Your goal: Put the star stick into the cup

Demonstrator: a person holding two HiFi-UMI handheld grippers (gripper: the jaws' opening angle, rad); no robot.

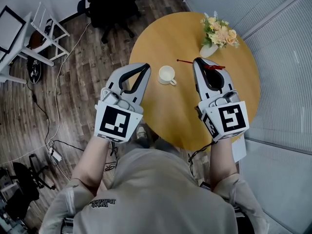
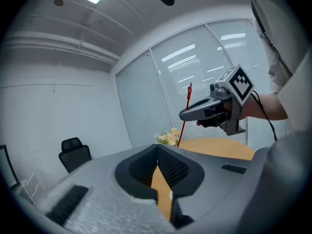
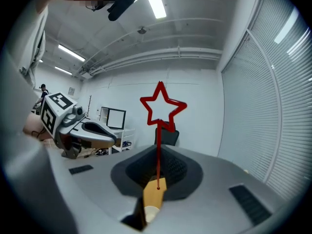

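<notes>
The left gripper (image 2: 158, 150) fills the foreground, its grey jaws closed tip to tip with nothing between them. Beyond it, the right gripper (image 2: 185, 115) clamps the star stick (image 2: 188, 99), a thin red rod held upright over a wooden table (image 2: 219, 147), beside some flowers (image 2: 168, 137).

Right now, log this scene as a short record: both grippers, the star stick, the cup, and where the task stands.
left gripper: jaws together, holding nothing
right gripper: shut on the star stick
star stick: red, star end clear of the jaws
cup: white, upright on the table, between the two grippers
table: round, wooden
flowers: at the table's far edge
task status: stick not yet in the cup
</notes>
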